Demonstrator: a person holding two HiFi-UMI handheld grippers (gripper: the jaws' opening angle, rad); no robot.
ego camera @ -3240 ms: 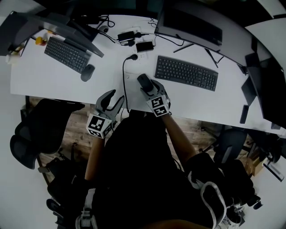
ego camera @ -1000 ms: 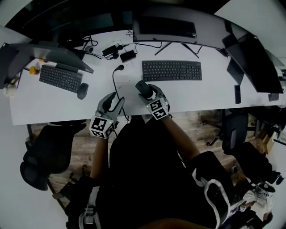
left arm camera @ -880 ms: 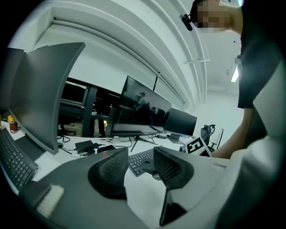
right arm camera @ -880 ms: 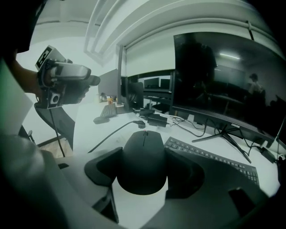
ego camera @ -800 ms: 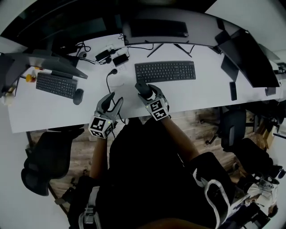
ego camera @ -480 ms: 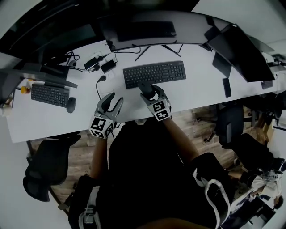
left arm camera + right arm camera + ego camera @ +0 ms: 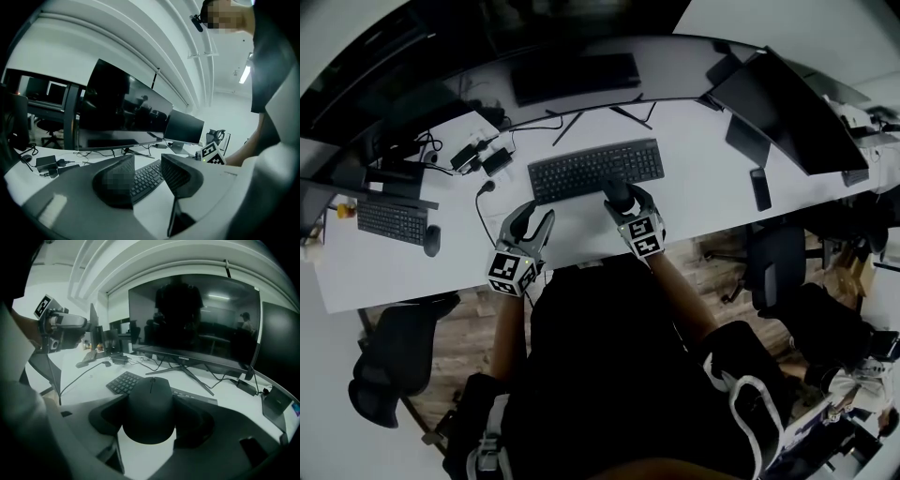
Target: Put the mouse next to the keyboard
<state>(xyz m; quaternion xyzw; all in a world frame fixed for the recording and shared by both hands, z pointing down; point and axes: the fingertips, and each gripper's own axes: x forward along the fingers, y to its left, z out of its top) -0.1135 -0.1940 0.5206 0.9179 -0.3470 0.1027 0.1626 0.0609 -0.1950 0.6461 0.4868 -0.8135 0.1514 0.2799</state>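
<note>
My right gripper (image 7: 620,199) is shut on the black mouse (image 7: 616,193), which sits just in front of the right part of the black keyboard (image 7: 591,171) on the white desk (image 7: 694,202). In the right gripper view the mouse (image 7: 151,408) fills the space between the jaws, with the keyboard (image 7: 123,382) behind it to the left. My left gripper (image 7: 530,226) stays open and empty near the desk's front edge, left of the keyboard. Its view looks between the parted jaws (image 7: 147,160) onto the keyboard (image 7: 147,177).
A wide curved monitor (image 7: 572,75) stands behind the keyboard, and another monitor (image 7: 787,108) at the right. A phone (image 7: 759,188) lies right of the keyboard. Power adapters and cables (image 7: 483,159) lie at the back left, near a second keyboard (image 7: 392,221) and mouse (image 7: 431,240). Office chairs (image 7: 394,361) stand nearby.
My right gripper has carried the mouse rightwards along the keyboard's front, from its left end towards its right part. The left gripper has stayed open in about the same place.
</note>
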